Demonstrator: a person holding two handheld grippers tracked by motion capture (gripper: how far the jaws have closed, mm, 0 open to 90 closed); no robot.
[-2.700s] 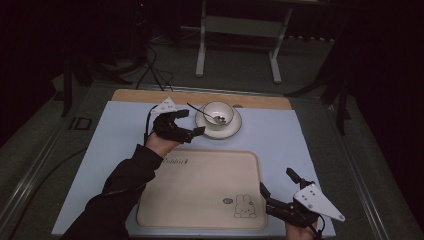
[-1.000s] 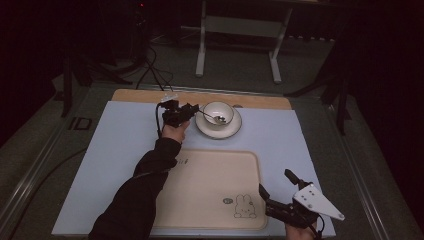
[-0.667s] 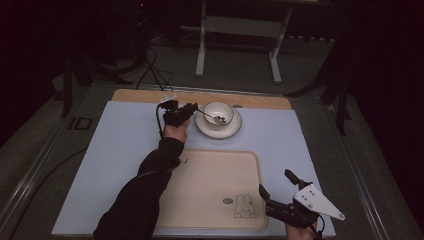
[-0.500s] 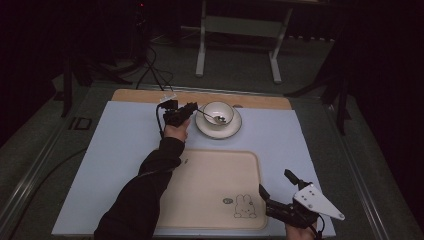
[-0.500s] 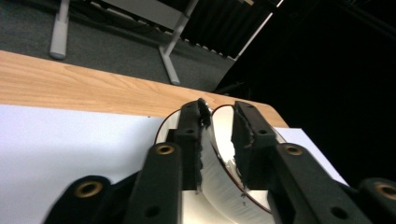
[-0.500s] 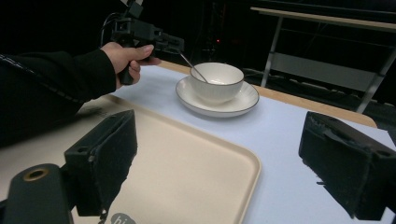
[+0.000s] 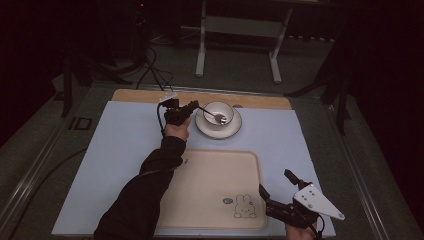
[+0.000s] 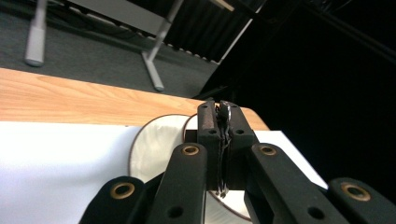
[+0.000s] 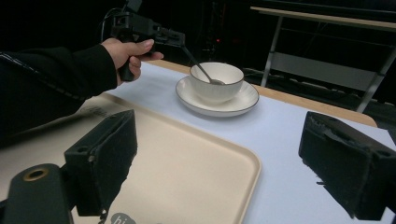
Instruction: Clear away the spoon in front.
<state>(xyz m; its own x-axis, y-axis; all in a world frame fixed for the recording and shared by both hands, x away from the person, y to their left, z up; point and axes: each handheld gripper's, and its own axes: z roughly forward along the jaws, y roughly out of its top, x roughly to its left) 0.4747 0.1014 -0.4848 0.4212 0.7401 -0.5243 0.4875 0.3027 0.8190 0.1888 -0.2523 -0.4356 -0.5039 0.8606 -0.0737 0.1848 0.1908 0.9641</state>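
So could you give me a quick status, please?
Left gripper shut on spoon, jaws just closed. Spoon tip in bowl. Right gripper open by tray. Nothing in the way.

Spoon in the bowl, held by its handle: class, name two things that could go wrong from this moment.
1. The left gripper has just closed on the thin spoon handle; pinched so narrowly, it could twist or slip when lifted.
2. The spoon's tip rests inside the bowl, which stands loose on its saucer; a sideways pull might tip or drag the bowl.
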